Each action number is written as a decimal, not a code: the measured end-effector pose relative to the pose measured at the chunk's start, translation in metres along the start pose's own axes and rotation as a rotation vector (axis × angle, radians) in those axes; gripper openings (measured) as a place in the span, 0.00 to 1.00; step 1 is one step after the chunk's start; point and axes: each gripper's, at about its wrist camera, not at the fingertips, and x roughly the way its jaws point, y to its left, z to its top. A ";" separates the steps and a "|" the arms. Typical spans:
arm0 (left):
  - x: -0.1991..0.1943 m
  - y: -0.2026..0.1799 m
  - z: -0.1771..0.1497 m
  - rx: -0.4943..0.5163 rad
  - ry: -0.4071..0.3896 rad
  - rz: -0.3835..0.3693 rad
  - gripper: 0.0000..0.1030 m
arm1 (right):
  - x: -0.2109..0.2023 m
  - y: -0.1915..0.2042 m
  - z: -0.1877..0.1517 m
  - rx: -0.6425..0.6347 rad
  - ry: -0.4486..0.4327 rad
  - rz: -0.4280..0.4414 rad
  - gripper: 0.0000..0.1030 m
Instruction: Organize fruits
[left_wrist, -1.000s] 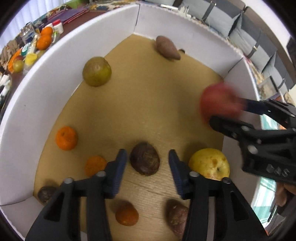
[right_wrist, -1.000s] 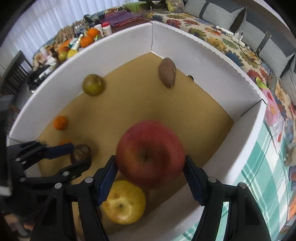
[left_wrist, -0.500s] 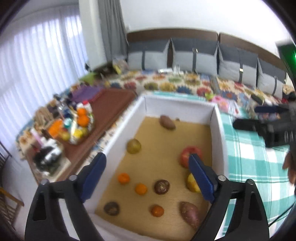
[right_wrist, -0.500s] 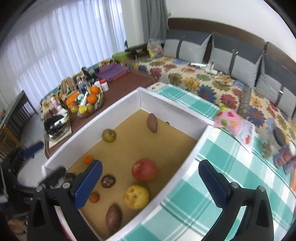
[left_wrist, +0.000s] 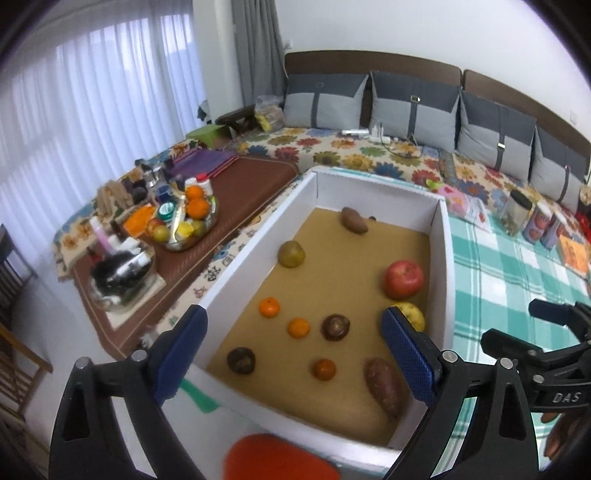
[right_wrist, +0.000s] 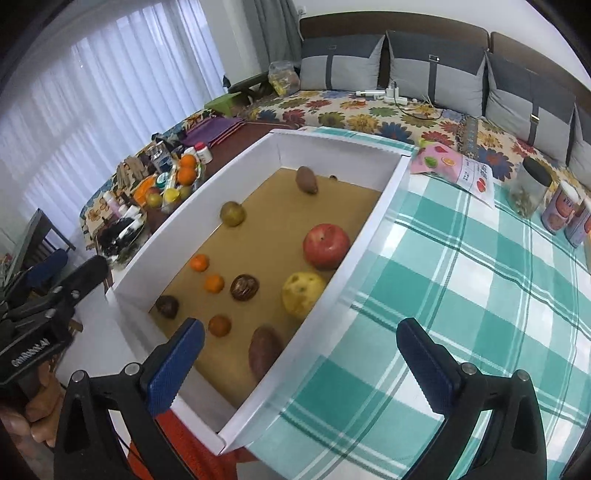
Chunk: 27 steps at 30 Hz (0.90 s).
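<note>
Fruits lie loosely grouped in the white box (right_wrist: 373, 214), red apple (right_wrist: 326, 245) beside yellow one (right_wrist: 303, 293), while both grippers (left_wrist: 291, 354) (right_wrist: 299, 365) hang spread and empty, so sorting looks nearly done.

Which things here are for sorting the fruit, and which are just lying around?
For the job: white box, red apple, yellow apple, oranges, sweet potatoes.
Just lying about: fruit bowl, jar, cushions, pink leaflet.
</note>
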 end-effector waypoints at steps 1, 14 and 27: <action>0.000 0.001 -0.001 -0.002 0.002 0.004 0.94 | -0.001 0.002 -0.001 0.000 0.001 0.005 1.00; -0.001 0.018 -0.001 -0.004 0.044 0.080 0.94 | -0.010 0.062 -0.006 -0.104 0.047 0.000 1.00; -0.005 0.040 0.003 -0.050 0.068 0.073 0.94 | -0.024 0.083 0.003 -0.155 0.037 -0.034 1.00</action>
